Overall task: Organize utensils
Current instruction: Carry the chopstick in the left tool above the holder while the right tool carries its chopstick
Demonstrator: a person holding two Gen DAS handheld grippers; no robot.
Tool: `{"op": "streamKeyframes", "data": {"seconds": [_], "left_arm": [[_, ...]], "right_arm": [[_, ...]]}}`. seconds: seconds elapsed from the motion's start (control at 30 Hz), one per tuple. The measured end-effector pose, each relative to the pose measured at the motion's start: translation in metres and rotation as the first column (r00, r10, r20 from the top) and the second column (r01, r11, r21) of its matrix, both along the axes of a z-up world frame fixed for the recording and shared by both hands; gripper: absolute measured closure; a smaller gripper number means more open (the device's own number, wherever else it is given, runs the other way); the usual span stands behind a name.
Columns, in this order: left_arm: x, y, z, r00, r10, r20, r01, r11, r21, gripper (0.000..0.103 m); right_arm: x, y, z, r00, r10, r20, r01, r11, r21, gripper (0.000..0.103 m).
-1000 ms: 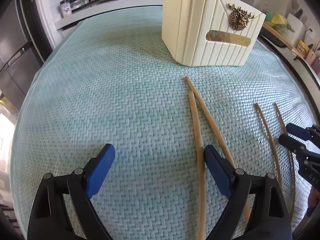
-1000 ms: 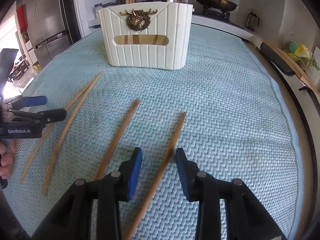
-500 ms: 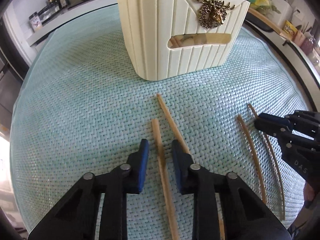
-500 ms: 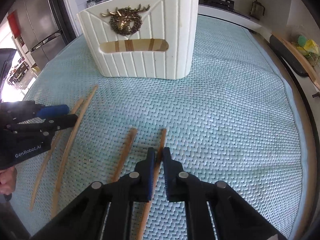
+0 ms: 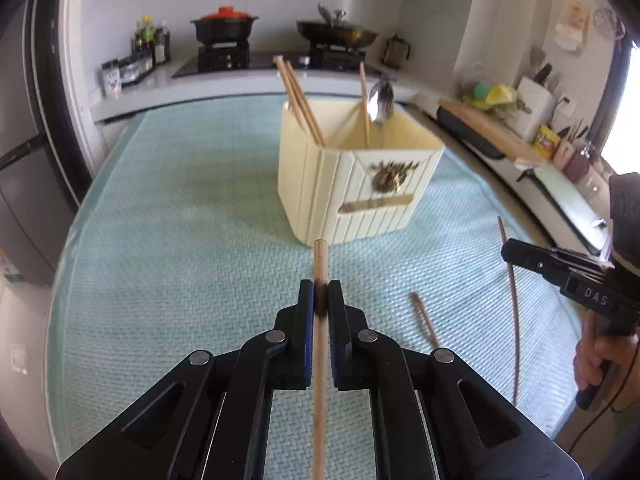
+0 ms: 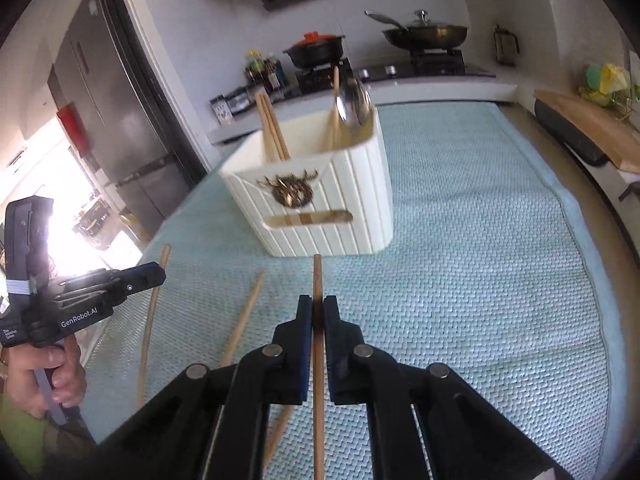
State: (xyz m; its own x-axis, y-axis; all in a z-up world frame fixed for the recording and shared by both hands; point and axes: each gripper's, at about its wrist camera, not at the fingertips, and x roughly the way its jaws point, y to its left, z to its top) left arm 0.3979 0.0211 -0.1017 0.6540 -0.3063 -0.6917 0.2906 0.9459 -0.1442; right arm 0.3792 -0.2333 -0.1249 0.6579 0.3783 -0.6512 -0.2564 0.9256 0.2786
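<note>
Both my grippers have closed since the earlier frames, where each stood open over the chopsticks lying flat on the mat. My left gripper [image 5: 321, 298] is now clamped on one chopstick [image 5: 319, 360]; my right gripper [image 6: 317, 310] is clamped on another, the right-held chopstick [image 6: 317, 360]. Both sticks are off the mat now, lifted, and the view has tipped up to show the kitchen behind.

Left wrist view, bottom centre: the held chopstick runs near vertical in frame, long axis along my fingers, tip pointing up-frame toward the holder [image 5: 356, 184]. To the lower right one loose chopstick [image 5: 425, 322] lies on the teal mat [image 5: 180, 240]. Further right, the thin stick [image 5: 513, 304] is the one in my other gripper [image 5: 516, 254], seen at right-middle with a hand [image 5: 600, 356] on its handle.

Right wrist view, bottom centre: same layout, stick vertical in frame, tip just below the holder's [image 6: 320, 204] base. The loose chopstick [image 6: 244, 316] lies slanted at lower left; my left gripper [image 6: 154, 276] sits at the left edge with its stick [image 6: 150, 320] running down-frame.

Far: the cream holder stands upright at frame centre, with upright chopsticks [image 5: 298, 100] in its left part and a spoon [image 5: 380, 102] in its right. Stove with pots behind, blurred.
</note>
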Motion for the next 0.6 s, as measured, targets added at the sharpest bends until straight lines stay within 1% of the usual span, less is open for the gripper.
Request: {"op": "streamKeyframes", "data": {"seconds": [0.13,0.23,0.27,0.33,0.47,0.6], "left_arm": [[-0.040,0.004,0.043,0.994,-0.001,0.114,0.006,0.999,-0.048,0.098],[-0.065,0.013,0.065,0.983,0.005,0.184,0.008,0.998,-0.069,0.098],[-0.072,0.017,0.071,0.979,0.005,0.204,0.011,0.997,-0.079,0.098],[-0.085,0.018,0.081,0.969,0.011,0.245,0.012,0.995,-0.096,0.098],[-0.098,0.017,0.094,0.950,0.030,0.312,0.007,0.993,-0.118,0.098],[-0.098,0.016,0.099,0.947,0.035,0.319,0.010,0.990,-0.141,0.099]], "right_arm": [[-0.033,-0.003,0.046,0.991,0.014,0.134,-0.019,0.999,0.038,0.097],[-0.052,-0.009,0.072,0.975,0.015,0.220,-0.026,0.999,0.048,0.097],[-0.063,-0.003,0.079,0.969,0.014,0.246,-0.026,0.999,0.046,0.097],[-0.081,0.001,0.088,0.956,0.013,0.294,-0.024,0.999,0.034,0.097],[-0.094,0.007,0.102,0.934,0.006,0.358,-0.006,1.000,-0.001,0.097],[-0.104,0.013,0.111,0.920,0.008,0.393,0.003,1.000,-0.026,0.097]]}}
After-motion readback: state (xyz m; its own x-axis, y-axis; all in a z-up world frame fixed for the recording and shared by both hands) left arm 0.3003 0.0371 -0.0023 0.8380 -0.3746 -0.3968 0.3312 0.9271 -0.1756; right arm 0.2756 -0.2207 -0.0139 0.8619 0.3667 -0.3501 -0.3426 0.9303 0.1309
